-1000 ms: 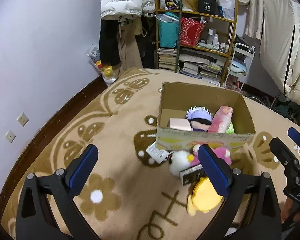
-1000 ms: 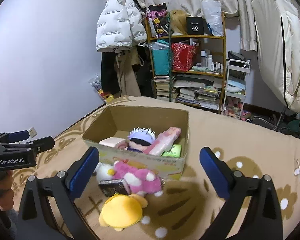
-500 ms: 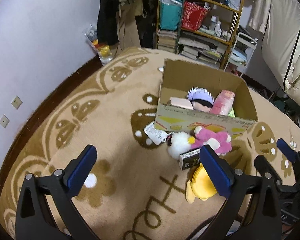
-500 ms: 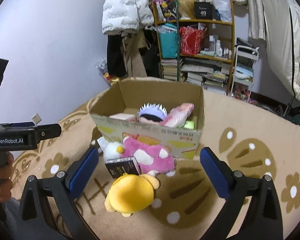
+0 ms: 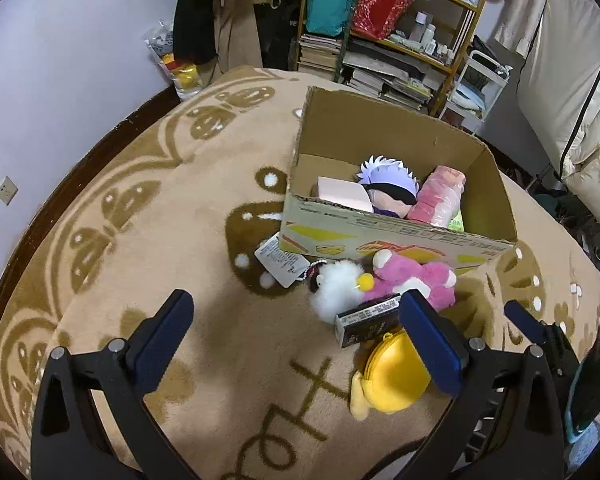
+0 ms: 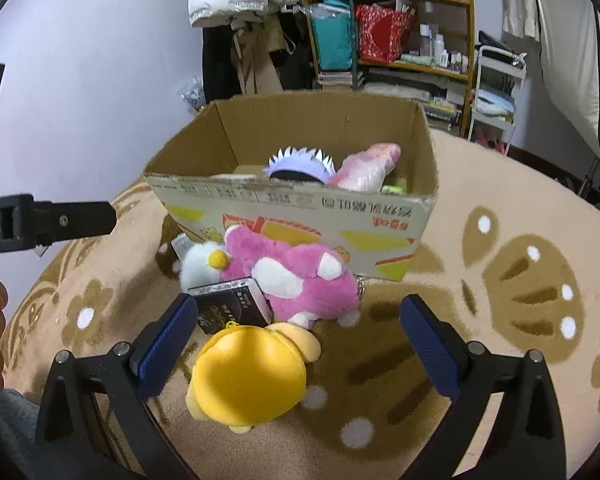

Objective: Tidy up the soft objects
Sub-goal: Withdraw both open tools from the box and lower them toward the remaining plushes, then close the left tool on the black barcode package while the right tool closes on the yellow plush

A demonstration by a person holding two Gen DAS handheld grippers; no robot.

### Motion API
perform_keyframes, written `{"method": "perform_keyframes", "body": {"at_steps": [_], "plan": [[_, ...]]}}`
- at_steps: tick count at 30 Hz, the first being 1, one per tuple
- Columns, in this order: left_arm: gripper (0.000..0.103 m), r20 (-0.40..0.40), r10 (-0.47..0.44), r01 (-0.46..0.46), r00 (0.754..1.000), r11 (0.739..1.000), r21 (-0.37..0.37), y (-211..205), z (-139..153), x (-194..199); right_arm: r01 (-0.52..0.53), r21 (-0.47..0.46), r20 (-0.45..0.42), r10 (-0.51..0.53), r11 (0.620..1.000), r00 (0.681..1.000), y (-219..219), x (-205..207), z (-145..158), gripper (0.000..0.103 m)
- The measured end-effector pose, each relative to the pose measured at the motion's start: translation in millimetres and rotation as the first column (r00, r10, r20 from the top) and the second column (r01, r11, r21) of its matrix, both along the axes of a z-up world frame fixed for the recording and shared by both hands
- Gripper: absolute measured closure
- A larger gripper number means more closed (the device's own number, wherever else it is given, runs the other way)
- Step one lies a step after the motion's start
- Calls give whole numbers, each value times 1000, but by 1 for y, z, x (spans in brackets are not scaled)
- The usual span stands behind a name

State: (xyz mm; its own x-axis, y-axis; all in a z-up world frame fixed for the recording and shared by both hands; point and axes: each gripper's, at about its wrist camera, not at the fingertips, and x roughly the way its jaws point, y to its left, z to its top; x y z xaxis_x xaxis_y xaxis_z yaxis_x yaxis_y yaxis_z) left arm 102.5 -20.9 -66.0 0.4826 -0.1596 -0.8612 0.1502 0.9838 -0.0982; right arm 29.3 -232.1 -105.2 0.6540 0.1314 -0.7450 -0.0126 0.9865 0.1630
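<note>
Hovering above a tan flower-patterned carpet (image 5: 204,208), my left hand-held gripper (image 5: 296,336) and right hand-held gripper (image 6: 296,336) both stand wide apart, holding nothing. Between the right one's blue pads (image 6: 168,340) lies a round yellow plush toy (image 6: 248,376), touching a small black box (image 6: 232,312). Just behind it, a pink-and-white plush toy (image 6: 300,276) and a fluffy white plush chick (image 6: 200,264) rest against the front of an open brown cardboard box (image 6: 300,216), which holds a white-haired plush doll (image 5: 388,188) and a pink wrapped roll (image 5: 440,196).
</note>
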Motion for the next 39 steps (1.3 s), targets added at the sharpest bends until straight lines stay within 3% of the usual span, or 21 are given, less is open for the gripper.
{"method": "perform_keyframes", "body": {"at_steps": [9, 18, 36, 39], "plan": [[2, -59, -42, 41, 997, 999, -32, -23, -24, 18, 10, 43, -100, -6, 999, 995, -4, 18, -30, 0], [2, -112, -31, 19, 993, 994, -103, -31, -55, 27, 15, 65, -164, -5, 998, 986, -8, 28, -52, 0], [3, -206, -66, 45, 976, 993, -106, -55, -95, 34, 11, 124, -241, 20, 992, 970, -3, 34, -82, 0], [10, -215, -93, 76, 972, 993, -86, -63, -99, 33, -9, 122, -246, 39, 992, 969, 0, 35, -84, 0]]}}
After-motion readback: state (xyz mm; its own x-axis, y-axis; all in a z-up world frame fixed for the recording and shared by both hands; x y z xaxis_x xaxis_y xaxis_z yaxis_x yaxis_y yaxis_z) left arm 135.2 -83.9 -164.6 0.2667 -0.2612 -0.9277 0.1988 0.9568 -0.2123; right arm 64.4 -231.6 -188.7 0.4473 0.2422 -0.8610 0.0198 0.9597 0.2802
